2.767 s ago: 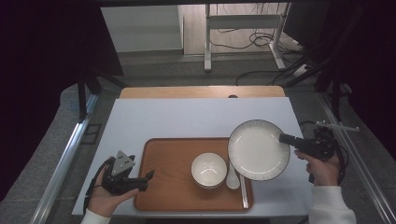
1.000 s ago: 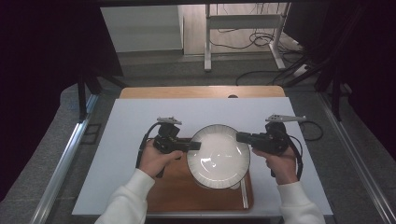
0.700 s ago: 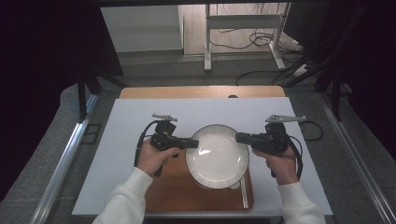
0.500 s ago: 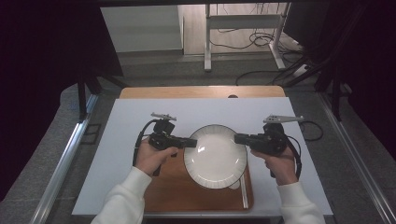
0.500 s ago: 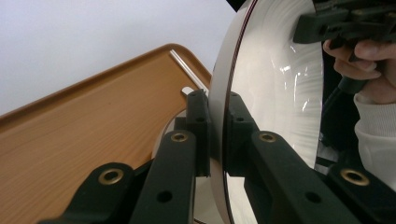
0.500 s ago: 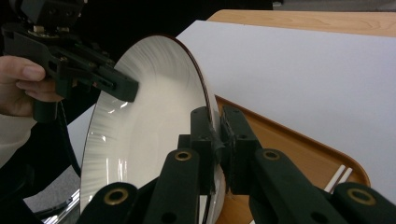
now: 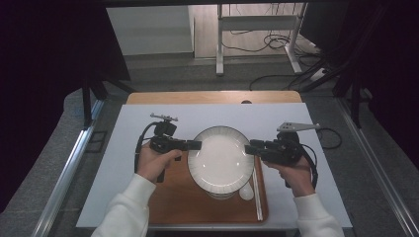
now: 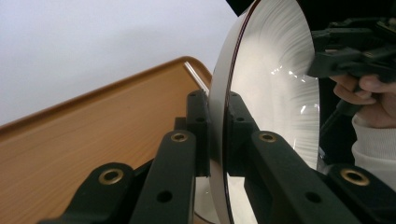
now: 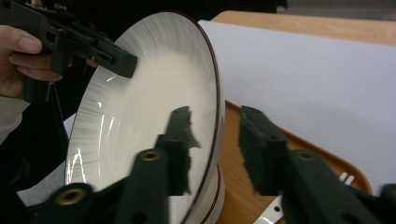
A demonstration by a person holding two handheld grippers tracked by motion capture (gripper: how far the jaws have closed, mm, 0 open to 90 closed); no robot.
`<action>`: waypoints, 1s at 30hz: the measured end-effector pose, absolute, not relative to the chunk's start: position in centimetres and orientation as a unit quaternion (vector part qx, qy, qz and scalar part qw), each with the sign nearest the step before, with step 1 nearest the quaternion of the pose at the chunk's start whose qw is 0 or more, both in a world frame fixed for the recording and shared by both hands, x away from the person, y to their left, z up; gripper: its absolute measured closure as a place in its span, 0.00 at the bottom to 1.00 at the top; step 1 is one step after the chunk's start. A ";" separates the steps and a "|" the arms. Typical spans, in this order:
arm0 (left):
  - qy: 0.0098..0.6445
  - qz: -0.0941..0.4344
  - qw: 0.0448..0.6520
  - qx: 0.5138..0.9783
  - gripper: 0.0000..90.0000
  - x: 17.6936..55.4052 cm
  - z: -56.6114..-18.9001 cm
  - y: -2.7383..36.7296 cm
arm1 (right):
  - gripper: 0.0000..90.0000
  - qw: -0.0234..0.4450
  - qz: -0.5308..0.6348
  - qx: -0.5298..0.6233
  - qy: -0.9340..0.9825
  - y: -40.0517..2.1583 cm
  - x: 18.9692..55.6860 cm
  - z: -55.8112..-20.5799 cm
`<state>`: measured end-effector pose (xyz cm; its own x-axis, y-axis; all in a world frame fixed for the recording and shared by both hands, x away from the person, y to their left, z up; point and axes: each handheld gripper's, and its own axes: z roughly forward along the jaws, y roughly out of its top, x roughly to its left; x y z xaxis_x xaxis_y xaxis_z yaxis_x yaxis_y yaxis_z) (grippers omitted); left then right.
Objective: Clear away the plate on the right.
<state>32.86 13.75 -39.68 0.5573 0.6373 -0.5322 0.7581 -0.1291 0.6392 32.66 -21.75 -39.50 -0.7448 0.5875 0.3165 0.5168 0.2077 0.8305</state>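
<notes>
Left claw (image 7: 195,144) clamped on plate (image 7: 220,159) rim at 9 o'clock; right claw (image 7: 248,148) wide, straddling rim at 3 o'clock, not gripping. Plate over bowl (image 9: 212,200) on tray (image 7: 168,207). Spoon (image 7: 245,192) beside. Likely resting as cover; release left, judging so.

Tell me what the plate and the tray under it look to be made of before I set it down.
Plate: likely glazed ceramic, white with a dark rim line; sharp glossy highlights and fine radial streaks show in both gripper views. Tray: wood or a wood-look laminate, orange-brown with faint grain, a raised rounded lip and a satin sheen; the pictures cannot settle which.
</notes>
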 end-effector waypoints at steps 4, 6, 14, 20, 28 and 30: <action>0.472 -0.052 0.474 0.742 0.93 32.7 -39.1 15.4 | 0.50 0.056 0.526 0.349 0.774 -22.2 32.1 -38.6; 0.471 -0.051 0.476 0.741 0.93 32.6 -39.0 15.9 | 0.49 0.058 0.526 0.348 0.774 -22.3 31.9 -38.5; 0.478 -0.020 0.482 0.734 0.93 31.6 -38.0 19.3 | 0.45 0.069 0.520 0.343 0.779 -23.6 31.2 -38.2; 0.490 -0.013 0.488 0.722 0.93 31.1 -38.0 21.6 | 0.42 0.073 0.513 0.357 0.777 -24.9 31.2 -38.8; 0.503 -0.006 0.490 0.712 0.92 30.6 -38.4 23.8 | 0.40 0.073 0.506 0.367 0.777 -25.7 31.2 -39.1; 0.502 -0.005 0.491 0.712 0.92 30.5 -38.4 24.2 | 0.40 0.072 0.504 0.369 0.778 -25.9 31.2 -39.2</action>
<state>30.54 24.19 -38.45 0.4958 0.7102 -0.4997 0.7201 -0.0146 0.6937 31.18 -25.86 -39.20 -0.7177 0.6462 0.2592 0.5005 0.2199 0.8374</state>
